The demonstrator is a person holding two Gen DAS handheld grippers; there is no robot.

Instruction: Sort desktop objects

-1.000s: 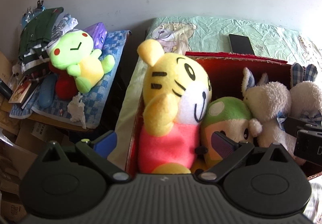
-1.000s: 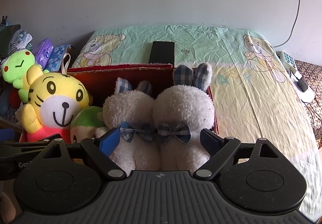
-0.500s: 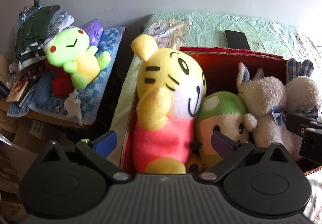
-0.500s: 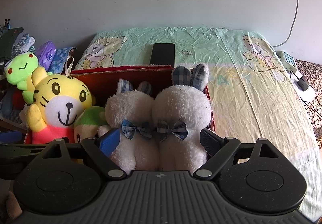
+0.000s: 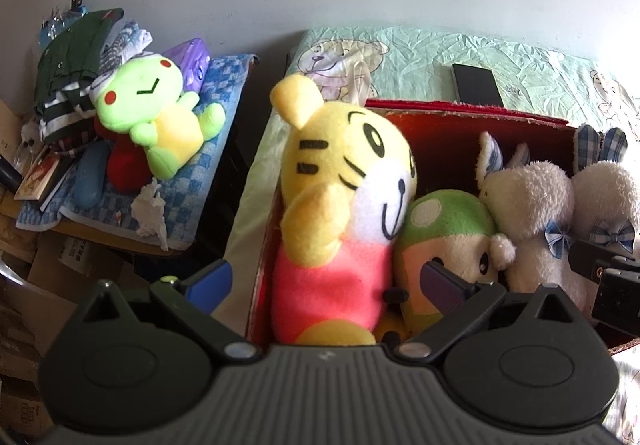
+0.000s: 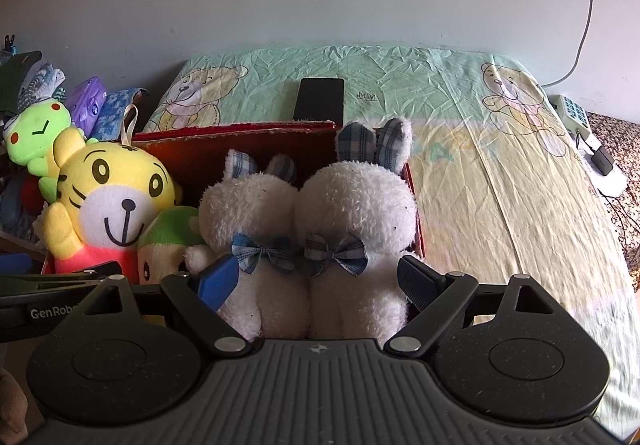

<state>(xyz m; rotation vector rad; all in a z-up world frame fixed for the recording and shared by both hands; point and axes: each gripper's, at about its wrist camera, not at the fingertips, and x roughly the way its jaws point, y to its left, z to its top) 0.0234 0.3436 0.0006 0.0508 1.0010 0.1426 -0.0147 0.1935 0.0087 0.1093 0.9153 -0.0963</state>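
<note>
A red cardboard box (image 5: 460, 113) (image 6: 236, 133) on the bed holds a yellow tiger plush (image 5: 340, 205) (image 6: 112, 197), a green-capped mushroom plush (image 5: 448, 229) (image 6: 168, 233) and two white rabbit plushes with blue bows (image 5: 532, 213) (image 6: 352, 213). My left gripper (image 5: 324, 281) is open, its fingers standing on either side of the tiger's lower body without pressing it. My right gripper (image 6: 320, 281) is open, its fingers flanking the two rabbits. A green frog plush (image 5: 156, 117) (image 6: 36, 129) lies outside the box on a blue checked cloth at the left.
A black phone (image 6: 320, 99) (image 5: 476, 83) lies on the bear-print sheet (image 6: 480, 165) behind the box. Folded clothes (image 5: 80, 57), a purple pack (image 5: 192, 57) and crumpled tissue (image 5: 150, 211) crowd the left stand. A power strip (image 6: 572, 113) and cables lie at the far right.
Both wrist views have drawn back and risen slightly from the box. The plushes have not moved and both grippers stay open.
</note>
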